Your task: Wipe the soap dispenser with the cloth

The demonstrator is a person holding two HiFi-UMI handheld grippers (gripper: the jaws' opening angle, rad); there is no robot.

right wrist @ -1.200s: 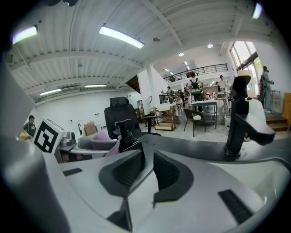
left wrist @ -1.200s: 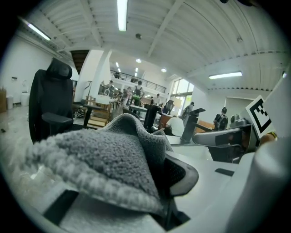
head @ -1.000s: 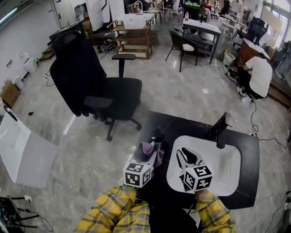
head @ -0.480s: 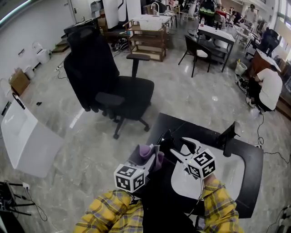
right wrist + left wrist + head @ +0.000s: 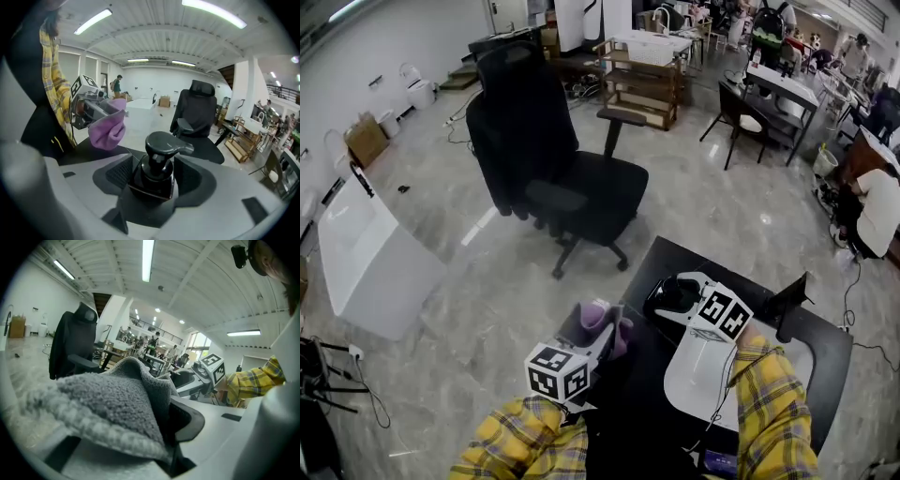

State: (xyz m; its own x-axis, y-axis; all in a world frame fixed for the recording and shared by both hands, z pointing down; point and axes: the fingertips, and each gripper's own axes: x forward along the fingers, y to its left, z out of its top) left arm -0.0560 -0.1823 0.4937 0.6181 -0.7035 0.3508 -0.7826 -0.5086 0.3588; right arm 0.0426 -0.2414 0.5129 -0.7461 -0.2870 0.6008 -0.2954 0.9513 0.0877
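Note:
A black pump soap dispenser [image 5: 157,164] stands on the black counter [image 5: 675,258] near its far left corner. My right gripper [image 5: 157,174] reaches around it, a pad on each side of the bottle. Its jaws have just been opening and stand wide, so they do not grip the bottle. From the head view the dispenser [image 5: 674,294] is a dark shape inside the right gripper [image 5: 671,292]. My left gripper [image 5: 605,326] is shut on a bunched purple cloth [image 5: 598,317], held just left of the counter, apart from the dispenser. The cloth [image 5: 108,399] fills the left gripper view.
A white sink [image 5: 703,375] is set in the counter, with a black faucet [image 5: 792,305] behind it. A black office chair [image 5: 553,169] stands on the floor beyond. A white panel [image 5: 370,253] lies at the left. People and desks are far back.
My right gripper has swung from over the sink leftward to the dispenser, rolled over and spread its jaws around it. The left gripper, still holding the cloth, has risen a little.

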